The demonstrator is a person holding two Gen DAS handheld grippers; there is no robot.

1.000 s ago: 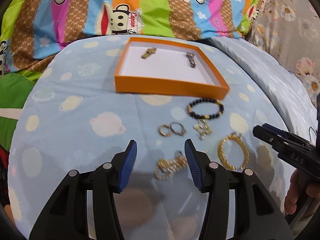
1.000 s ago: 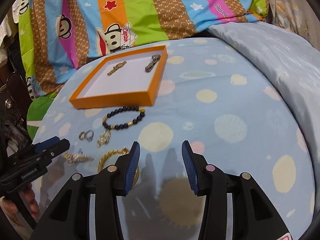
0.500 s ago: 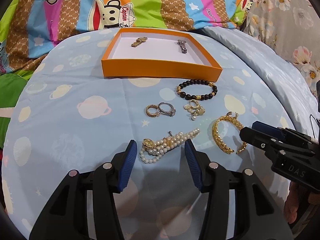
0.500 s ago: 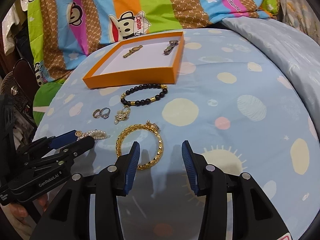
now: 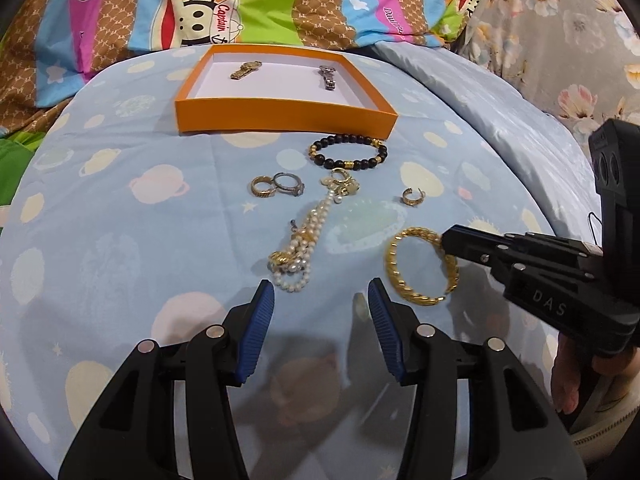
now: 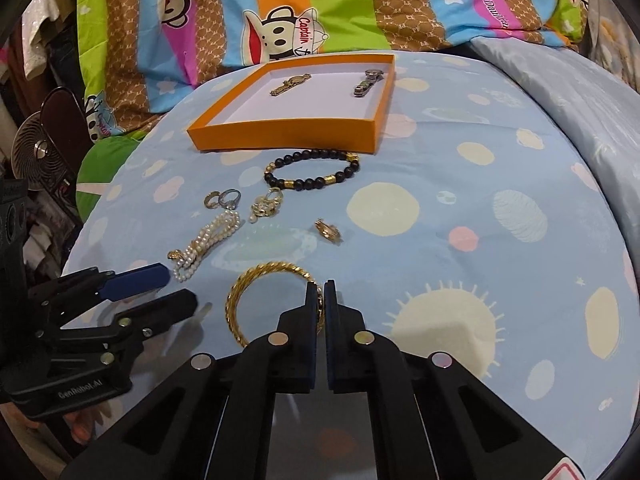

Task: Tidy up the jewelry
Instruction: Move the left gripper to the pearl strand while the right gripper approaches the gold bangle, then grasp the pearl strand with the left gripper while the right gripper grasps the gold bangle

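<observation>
Since a moment ago, the right hand-held gripper (image 6: 320,292) has closed on the twisted gold bangle's (image 6: 256,280) near-right rim, while the left hand-held gripper (image 5: 321,300) hovers open beside it.

- Right gripper (image 6: 319,294): jaws pinched nearly together, clamped on a gold chain bangle (image 6: 256,288) at the bangle's 3 o'clock side; fingers level, pointing toward 12.
- Left gripper (image 5: 321,294): jaws spread wide, nothing between them, low over the bedsheet, at 9 o'clock from the right gripper.
</observation>
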